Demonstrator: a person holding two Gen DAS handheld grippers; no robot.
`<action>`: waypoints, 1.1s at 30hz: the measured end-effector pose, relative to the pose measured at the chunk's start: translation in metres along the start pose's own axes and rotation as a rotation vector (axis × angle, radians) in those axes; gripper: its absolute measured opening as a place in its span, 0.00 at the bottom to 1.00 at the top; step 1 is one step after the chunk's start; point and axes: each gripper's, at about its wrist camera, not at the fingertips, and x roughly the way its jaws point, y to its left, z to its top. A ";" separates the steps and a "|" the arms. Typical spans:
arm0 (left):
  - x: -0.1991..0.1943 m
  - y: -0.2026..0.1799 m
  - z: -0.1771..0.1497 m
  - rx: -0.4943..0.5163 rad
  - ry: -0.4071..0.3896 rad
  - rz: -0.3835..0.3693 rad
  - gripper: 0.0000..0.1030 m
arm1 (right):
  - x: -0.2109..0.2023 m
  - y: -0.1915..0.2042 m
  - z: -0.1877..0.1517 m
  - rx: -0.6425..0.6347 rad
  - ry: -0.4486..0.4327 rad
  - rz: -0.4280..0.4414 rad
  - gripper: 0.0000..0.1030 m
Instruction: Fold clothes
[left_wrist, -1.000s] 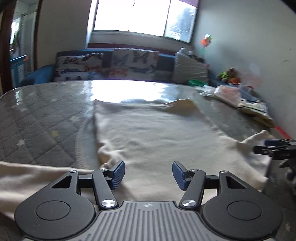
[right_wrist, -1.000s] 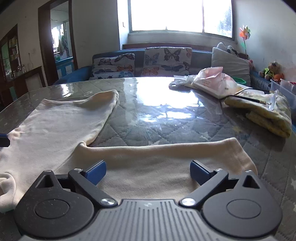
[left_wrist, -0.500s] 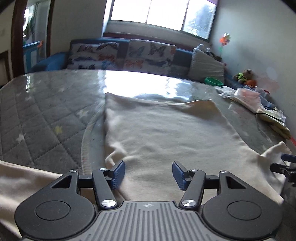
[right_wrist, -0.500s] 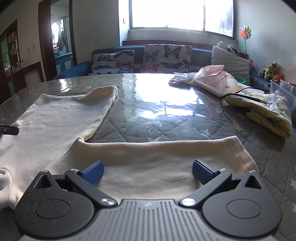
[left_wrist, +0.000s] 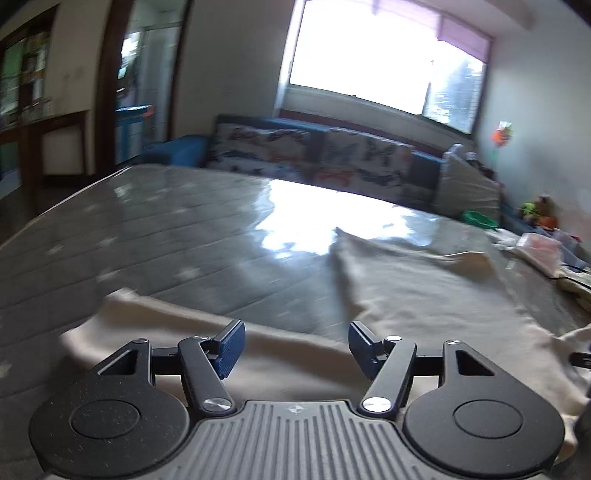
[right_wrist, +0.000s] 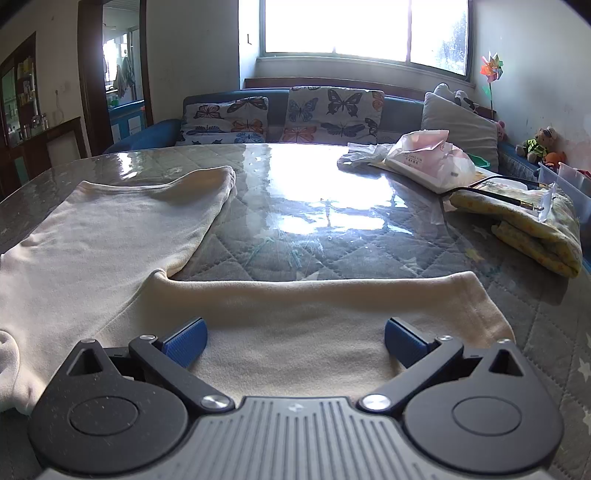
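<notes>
A: Where's the garment (right_wrist: 110, 243)?
B: Spread flat on the table (right_wrist: 332, 229); cream; body stretching away toward the sofa (right_wrist: 399, 107), one sleeve (right_wrist: 332, 306) lying crosswise at the near edge.

A: Right tool (right_wrist: 293, 338)?
B: Low over that sleeve; blue pads (right_wrist: 186, 339) wide apart, nothing between them; cuff end just right of the tool.

A: Left tool (left_wrist: 295, 345)?
B: Also spread apart, gripping nothing; over the other sleeve (left_wrist: 177, 325), left of the garment's body (left_wrist: 424, 295); view blurred, so hard to say whether touching the cloth.

A: Anything else on the table?
B: Right of the garment, well apart: a folded yellow cloth (right_wrist: 535, 229), and beyond it a pink plastic bag (right_wrist: 432, 157); butterfly cushions (right_wrist: 332, 110) on the sofa behind the table; bright window (right_wrist: 365, 26) above the sofa; glare on the tabletop between garment and bag.
</notes>
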 end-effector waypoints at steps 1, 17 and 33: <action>-0.001 0.010 -0.002 -0.014 0.008 0.022 0.63 | 0.000 0.000 0.000 -0.001 0.000 0.000 1.00; 0.019 0.059 0.012 0.108 0.027 0.252 0.63 | 0.000 0.001 -0.001 -0.004 0.000 -0.003 1.00; 0.035 0.078 0.026 0.054 0.035 0.267 0.64 | 0.000 0.001 -0.001 -0.005 0.000 -0.004 1.00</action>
